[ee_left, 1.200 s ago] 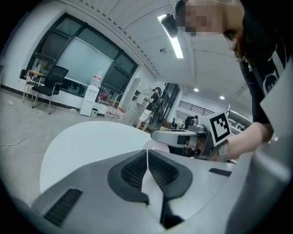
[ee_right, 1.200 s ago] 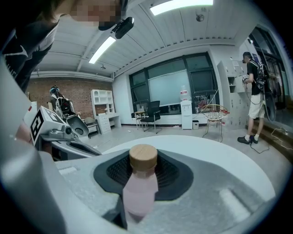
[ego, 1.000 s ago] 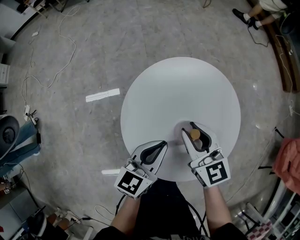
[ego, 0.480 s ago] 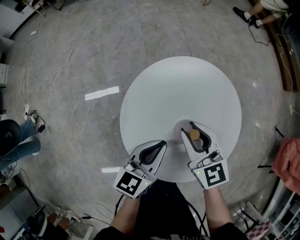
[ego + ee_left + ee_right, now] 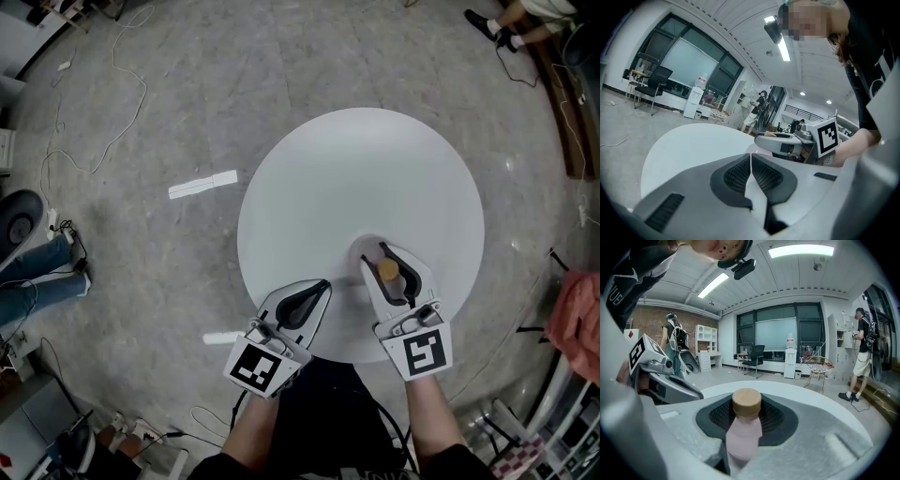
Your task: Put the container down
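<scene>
bottle gripped at the near edge of the table, not yet released
right gripper is clamped on the pink bottle below its wooden cap, holding it upright for placement on the round table; base contact cannot be confirmed; left gripper sits closed and empty alongside, clear of the drop point

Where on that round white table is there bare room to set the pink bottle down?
Nearly all of the table is bare: the far half and both side rims. Only the near edge is crowded, where the left gripper and the right gripper, holding the bottle, sit side by side.
</scene>
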`<state>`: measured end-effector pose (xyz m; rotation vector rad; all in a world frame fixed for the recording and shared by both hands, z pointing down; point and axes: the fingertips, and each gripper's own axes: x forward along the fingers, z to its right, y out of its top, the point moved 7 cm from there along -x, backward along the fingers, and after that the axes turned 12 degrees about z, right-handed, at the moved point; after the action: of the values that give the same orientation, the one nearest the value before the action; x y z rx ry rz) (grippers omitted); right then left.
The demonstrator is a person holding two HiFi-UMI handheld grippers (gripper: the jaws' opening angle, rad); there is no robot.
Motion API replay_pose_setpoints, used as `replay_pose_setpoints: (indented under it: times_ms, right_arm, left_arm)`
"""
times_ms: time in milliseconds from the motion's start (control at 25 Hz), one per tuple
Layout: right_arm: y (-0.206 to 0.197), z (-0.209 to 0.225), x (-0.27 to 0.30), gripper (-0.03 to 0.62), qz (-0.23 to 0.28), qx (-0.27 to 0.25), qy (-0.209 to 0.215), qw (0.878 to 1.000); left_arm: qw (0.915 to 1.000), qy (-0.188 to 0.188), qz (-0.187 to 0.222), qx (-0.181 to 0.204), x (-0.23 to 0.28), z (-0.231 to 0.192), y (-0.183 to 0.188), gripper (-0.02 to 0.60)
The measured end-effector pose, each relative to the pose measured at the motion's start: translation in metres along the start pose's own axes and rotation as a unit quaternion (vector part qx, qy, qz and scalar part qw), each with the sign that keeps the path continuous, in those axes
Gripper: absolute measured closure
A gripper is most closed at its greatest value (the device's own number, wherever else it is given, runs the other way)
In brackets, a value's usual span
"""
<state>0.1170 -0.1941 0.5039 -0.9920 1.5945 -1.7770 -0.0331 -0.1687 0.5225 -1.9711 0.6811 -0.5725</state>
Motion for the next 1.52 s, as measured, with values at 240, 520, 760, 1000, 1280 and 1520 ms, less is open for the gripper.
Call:
replay_pose_setpoints:
  times_ms: [240,520,760,1000,1280,1520]
  right_arm:
    - [-0.001,0.000,-0.001,0.470,0.007,0.011,-0.002,1.000]
    - [0.002,-0.001,-0.003,0.448,0.022,0.015,-0.001,1.000]
    - [0.001,-0.005,-0.007,0.337,0.015,0.014,0.000,1.000]
    - [0.000,-0.008,-0.019,0.286,0.008,0.021,-0.013,1.000]
    - [-0.003,-0.007,-0.041,0.286,-0.011,0.022,-0.025,0.999]
    - [0.003,-0.012,-0.060,0.325,-0.008,0.016,-0.036,0.999]
  left_arm:
    - [1.0000,-0.002,0.010,0.000,-0.001,0.003,-0.001,0.566]
    - [1.0000,-0.002,0.004,0.001,-0.005,0.008,-0.005,0.566]
    - [1.0000,-0.006,0.001,0.000,-0.009,0.010,-0.006,0.566]
    - [0.9999,-0.015,-0.002,0.003,-0.015,0.018,-0.009,0.566]
    - [0.9997,-0.025,-0.003,0.005,-0.020,0.031,-0.009,0.566]
    - [0.9991,-0.034,-0.008,0.026,-0.021,0.043,-0.007,0.566]
